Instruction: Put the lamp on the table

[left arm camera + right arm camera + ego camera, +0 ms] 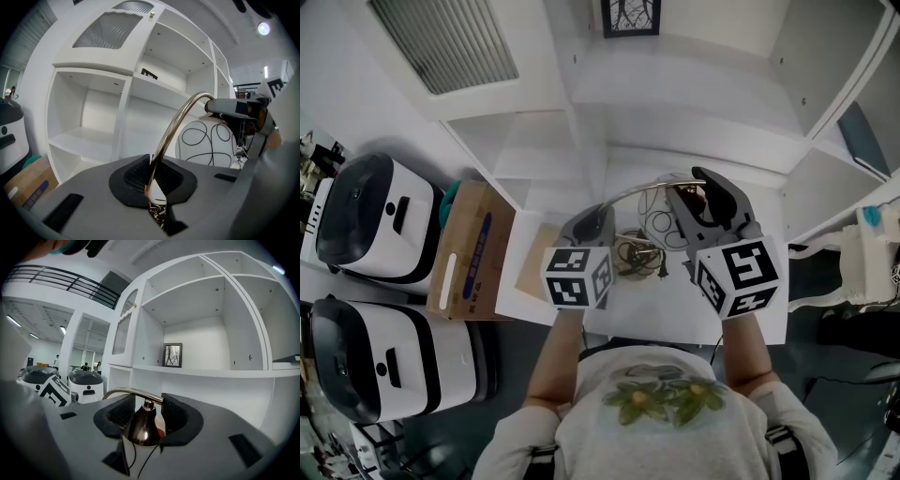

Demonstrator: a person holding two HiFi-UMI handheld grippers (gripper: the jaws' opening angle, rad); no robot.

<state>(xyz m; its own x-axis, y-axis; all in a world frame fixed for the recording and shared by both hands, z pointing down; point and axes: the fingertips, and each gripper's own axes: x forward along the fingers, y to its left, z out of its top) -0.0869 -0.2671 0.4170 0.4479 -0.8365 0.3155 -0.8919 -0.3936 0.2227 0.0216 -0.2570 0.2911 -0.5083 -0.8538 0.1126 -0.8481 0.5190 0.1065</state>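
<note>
Lamp (649,217) over the near edge of the table (764,314), carried between both grippers. Left gripper (152,180) clenched low on the curved metal stem (176,126); right gripper (143,416) clenched on the dark cap (142,425) above the globe (206,140). Whether the lamp rests on the table cannot be told. Judged: stem stiff but smooth, liable to swivel in the grip; globe probably fragile and top-heavy. Hold by stem and cap, never the globe.
</note>
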